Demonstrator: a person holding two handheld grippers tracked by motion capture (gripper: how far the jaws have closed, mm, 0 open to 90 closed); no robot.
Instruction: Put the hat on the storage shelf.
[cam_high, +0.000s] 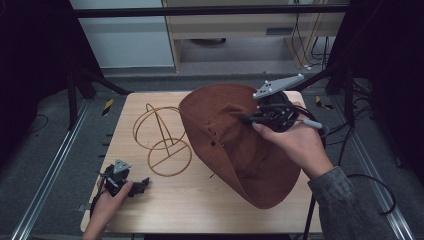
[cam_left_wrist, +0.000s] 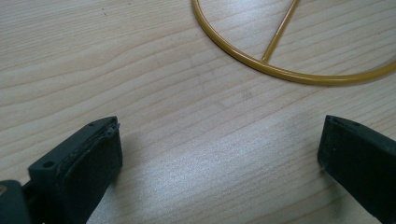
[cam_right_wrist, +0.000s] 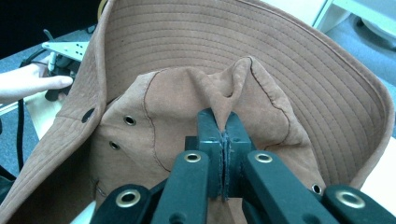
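A brown wide-brimmed hat (cam_high: 235, 145) hangs tilted over the right half of the wooden table (cam_high: 165, 210), its lower brim near the front edge. My right gripper (cam_high: 248, 119) is shut on a pinched fold of the hat's crown (cam_right_wrist: 224, 93), with the cloth squeezed between its jaws (cam_right_wrist: 224, 135). A yellow wire hat stand (cam_high: 162, 140) sits left of the hat; its round base ring (cam_left_wrist: 289, 70) lies ahead of my left gripper (cam_left_wrist: 219, 154). That left gripper (cam_high: 142, 186) rests low at the front left of the table, jaws wide apart with bare wood between them.
Metal rails (cam_high: 50, 175) run along both sides of the table. Cables (cam_high: 370, 190) trail off at the right. A cabinet (cam_high: 240, 30) and grey floor lie beyond the far edge.
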